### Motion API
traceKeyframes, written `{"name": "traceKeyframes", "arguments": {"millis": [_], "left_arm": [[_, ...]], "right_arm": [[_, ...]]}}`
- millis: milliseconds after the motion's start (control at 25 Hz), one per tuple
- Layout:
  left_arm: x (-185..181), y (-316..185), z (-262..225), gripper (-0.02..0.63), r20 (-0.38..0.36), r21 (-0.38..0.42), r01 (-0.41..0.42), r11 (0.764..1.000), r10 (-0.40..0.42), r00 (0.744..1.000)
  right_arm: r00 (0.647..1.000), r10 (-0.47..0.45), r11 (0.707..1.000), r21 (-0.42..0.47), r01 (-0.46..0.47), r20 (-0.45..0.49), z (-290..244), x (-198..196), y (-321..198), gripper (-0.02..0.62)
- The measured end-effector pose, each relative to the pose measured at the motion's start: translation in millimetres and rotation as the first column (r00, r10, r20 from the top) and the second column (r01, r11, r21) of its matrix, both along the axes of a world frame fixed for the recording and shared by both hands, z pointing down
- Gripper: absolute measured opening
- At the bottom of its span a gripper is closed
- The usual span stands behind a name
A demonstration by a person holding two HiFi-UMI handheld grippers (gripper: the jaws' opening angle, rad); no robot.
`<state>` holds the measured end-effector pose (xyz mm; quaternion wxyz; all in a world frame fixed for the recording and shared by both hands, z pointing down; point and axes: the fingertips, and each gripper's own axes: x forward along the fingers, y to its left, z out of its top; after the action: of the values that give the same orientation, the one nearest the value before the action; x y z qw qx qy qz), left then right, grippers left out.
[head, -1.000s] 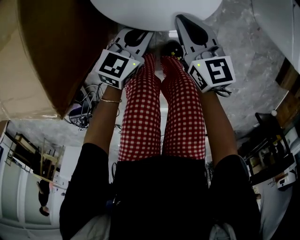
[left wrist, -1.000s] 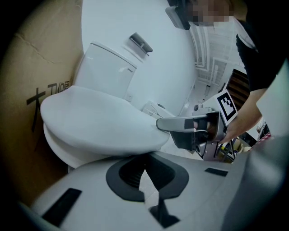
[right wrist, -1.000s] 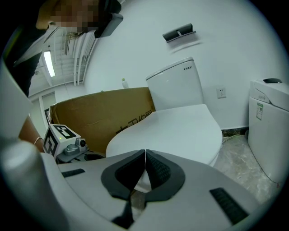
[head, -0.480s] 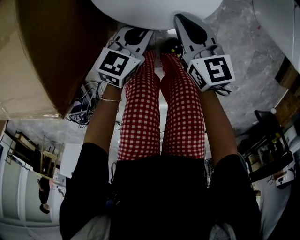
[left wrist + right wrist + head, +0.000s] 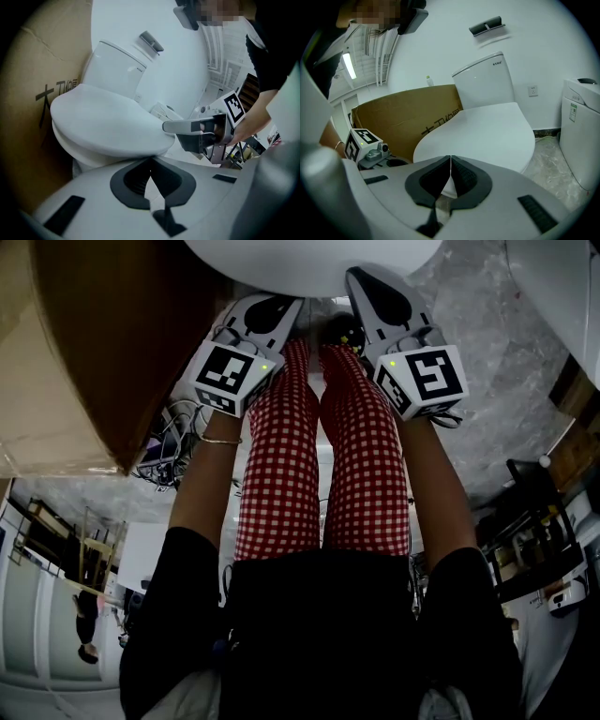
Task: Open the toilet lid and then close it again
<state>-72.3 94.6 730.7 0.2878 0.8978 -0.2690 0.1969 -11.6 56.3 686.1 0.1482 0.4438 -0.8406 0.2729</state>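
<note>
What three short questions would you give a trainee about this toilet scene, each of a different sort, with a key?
1. True or false: the toilet lid is raised and leans against the tank.
2. Which thing stands beside the toilet, on the side of the left gripper? A: a cardboard box. B: a bucket. C: a chair.
3. Fill in: the jaws of the left gripper and of the right gripper are both ____, with nothing between them.

Key: 1 false (the lid lies down); 2 A; 3 shut.
</note>
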Motion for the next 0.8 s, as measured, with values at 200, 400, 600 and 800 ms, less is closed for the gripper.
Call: {"name": "traceKeyframes", "arguments": {"millis": [200,400,600,800], "left_arm": [[-2,4,5,0.003,0.011,-0.018,0.009,1.000,-0.008,1.000],[-8,6,-2,0.003,-0.042,-0.008,0.029,1.000,-0.029,0.999],[-10,-14,-19,0.003,-0.086,0.025,0.086,0.996,-0.084,0.993],[-13,-25,-25,0.003,-0.064,0.042,0.109,0.993,-0.106,0.992]], "right_arm": [[1.000,-0.004,1.000,-0.005,0.004,0.008,1,-4,-2,0.020],[1.000,-0.017,1.000,-0.011,0.017,0.018,2,-12,-2,0.020],[1.000,-0.021,0.999,-0.025,0.021,0.015,1,-13,-3,0.020],[0.999,-0.034,0.999,-0.016,0.034,0.014,-4,-16,-6,0.020]]}}
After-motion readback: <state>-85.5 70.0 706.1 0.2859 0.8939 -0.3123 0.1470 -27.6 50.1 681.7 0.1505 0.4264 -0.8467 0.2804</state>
